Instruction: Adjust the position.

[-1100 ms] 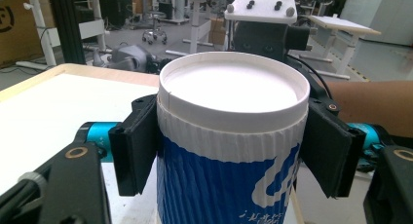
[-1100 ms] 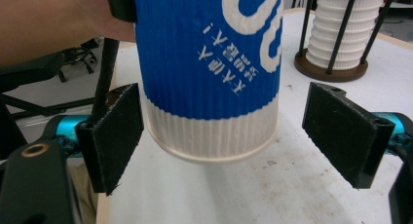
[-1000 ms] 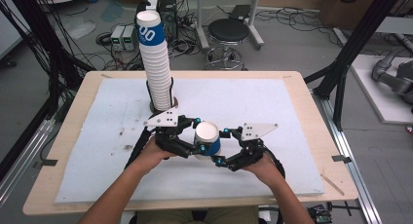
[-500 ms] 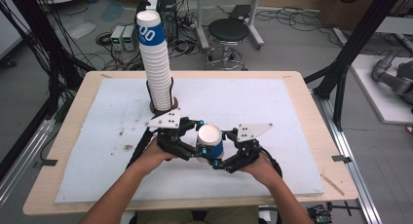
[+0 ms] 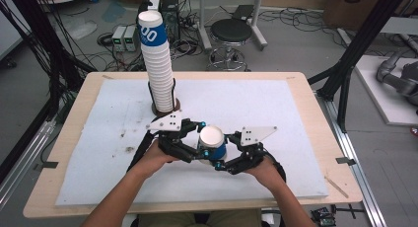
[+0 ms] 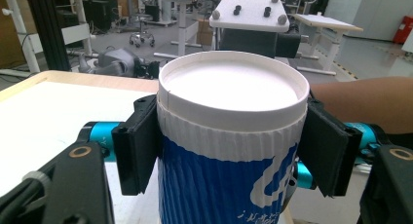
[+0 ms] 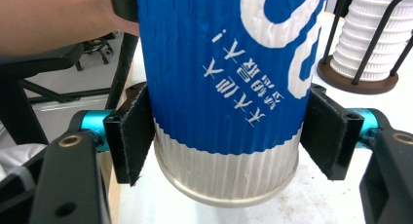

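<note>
High view: tall cup stack (image 5: 156, 64) in holder, just behind gripped cup (image 5: 212, 142).

The high view looks forward and down from above the person's side. Each gripper view sits close behind its own jaws, facing along them. All three share the cup (image 5: 212, 142) between both grippers.

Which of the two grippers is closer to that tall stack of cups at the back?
The left. The left gripper sits just in front of the cup stack; the right gripper lies farther right, beyond the held cup.
</note>
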Tool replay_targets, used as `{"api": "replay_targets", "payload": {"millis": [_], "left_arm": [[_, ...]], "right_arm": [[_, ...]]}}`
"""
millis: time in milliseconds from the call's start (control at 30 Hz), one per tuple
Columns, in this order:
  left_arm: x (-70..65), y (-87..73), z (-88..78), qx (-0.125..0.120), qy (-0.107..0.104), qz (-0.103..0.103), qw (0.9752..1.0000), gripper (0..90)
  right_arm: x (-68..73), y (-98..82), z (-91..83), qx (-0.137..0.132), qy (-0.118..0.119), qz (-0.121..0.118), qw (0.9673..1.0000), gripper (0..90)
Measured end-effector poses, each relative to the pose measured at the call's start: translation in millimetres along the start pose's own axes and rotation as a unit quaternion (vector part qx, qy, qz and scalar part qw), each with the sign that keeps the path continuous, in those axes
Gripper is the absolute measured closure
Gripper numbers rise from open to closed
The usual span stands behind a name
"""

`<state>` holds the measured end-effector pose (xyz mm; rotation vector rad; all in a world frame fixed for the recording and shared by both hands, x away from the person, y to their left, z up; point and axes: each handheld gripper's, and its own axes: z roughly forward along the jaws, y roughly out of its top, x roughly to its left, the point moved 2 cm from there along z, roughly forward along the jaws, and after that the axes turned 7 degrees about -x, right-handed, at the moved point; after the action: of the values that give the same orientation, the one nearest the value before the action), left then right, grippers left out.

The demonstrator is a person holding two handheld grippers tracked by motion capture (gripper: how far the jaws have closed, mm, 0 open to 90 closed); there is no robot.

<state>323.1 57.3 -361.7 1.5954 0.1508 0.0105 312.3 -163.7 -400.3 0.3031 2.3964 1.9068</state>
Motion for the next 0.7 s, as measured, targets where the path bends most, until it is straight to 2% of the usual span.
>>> {"api": "replay_targets", "payload": {"millis": [67,100,167,333,467,567,700], "left_arm": [[-1.5,-0.1,0.7,0.003,0.01,0.004,0.9999,28.2],[-2.3,0.2,0.7,0.005,0.018,0.005,0.9998,24.3],[-1.6,0.5,-0.9,0.007,0.018,-0.011,0.9998,17.4],[-0.3,2.8,-9.0,0.012,0.019,-0.017,0.9996,16.9],[-0.5,10.4,-19.2,0.021,0.022,-0.008,0.9995,16.9],[-0.8,16.2,-24.8,0.035,0.025,-0.001,0.9991,16.9],[-1.5,20.5,-27.6,0.057,0.024,0.002,0.9981,16.9]], "right_arm": [[-0.3,-0.2,-0.3,0.002,0.0,0.001,1.0,27.7],[-0.4,-0.5,-0.3,0.004,-0.001,0.001,1.0,27.7],[-0.7,-1.0,-0.7,0.008,0.0,0.0,1.0,27.7],[-1.2,-0.7,-4.0,0.012,-0.004,-0.002,0.9999,27.8],[-3.3,1.3,-10.5,0.018,-0.016,-0.004,0.9997,27.8],[-4.8,2.9,-14.9,0.035,-0.023,-0.012,0.999,27.9],[-4.4,6.0,-17.0,0.056,-0.02,-0.02,0.998,28.0]]}}
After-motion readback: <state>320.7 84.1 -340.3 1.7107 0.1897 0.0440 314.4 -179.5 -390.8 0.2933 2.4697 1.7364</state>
